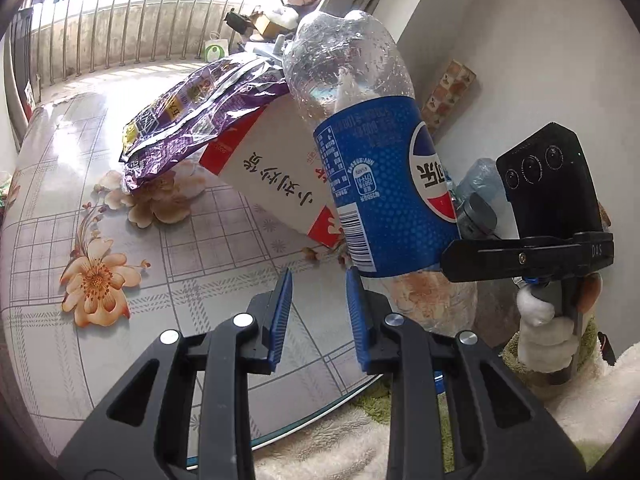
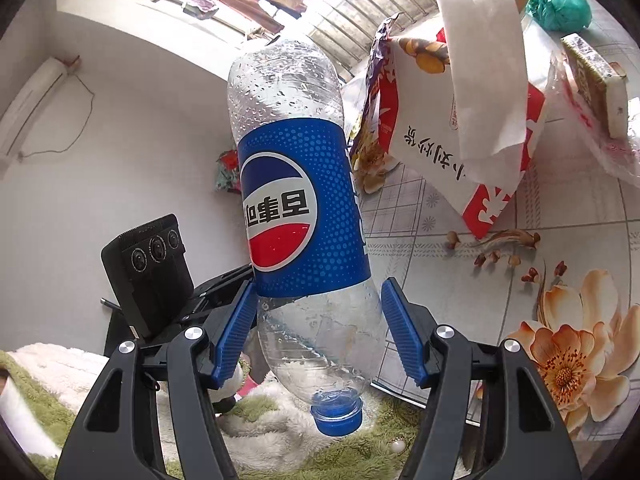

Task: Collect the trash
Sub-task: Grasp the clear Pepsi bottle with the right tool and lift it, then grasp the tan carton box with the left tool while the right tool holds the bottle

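Item: plastic cola bottle (image 2: 298,208), clear, empty but for droplets, blue label, blue cap (image 2: 337,414) on. Position: held in the air above the near edge of the table (image 1: 100,208), inverted, cap toward the right gripper (image 2: 316,332) and base away from it; long axis runs roughly along that gripper's pointing line, tilted a little. Right gripper: jaws spread wide around the bare lower shoulder of the bottle, ribbed blue pads on either flank and pinching it there; the bottle rests on nothing else, so I judge this the hold that carries it. Left gripper (image 1: 318,312): jaws narrowed with a gap left between them, nothing between the pads; the bottle passes just to their right and slightly ahead, its label edge close to the right-hand pad, contact not certain. Nearer hand: the right, which has the bottle; the left would have to shift sideways to reach it. Other trash on the floral table: a red-and-white paper box (image 1: 276,184) lying tilted, a purple foil snack bag (image 1: 188,112) draped over its far end, a white tissue (image 2: 484,76) across its top, a green bundle (image 2: 558,4) and a wrapped packet (image 2: 596,80) beyond. Judgement: bottle collected and in transit; the coming move turns on keeping that cap-down axis steady to wherever the trash goes, which is not in view
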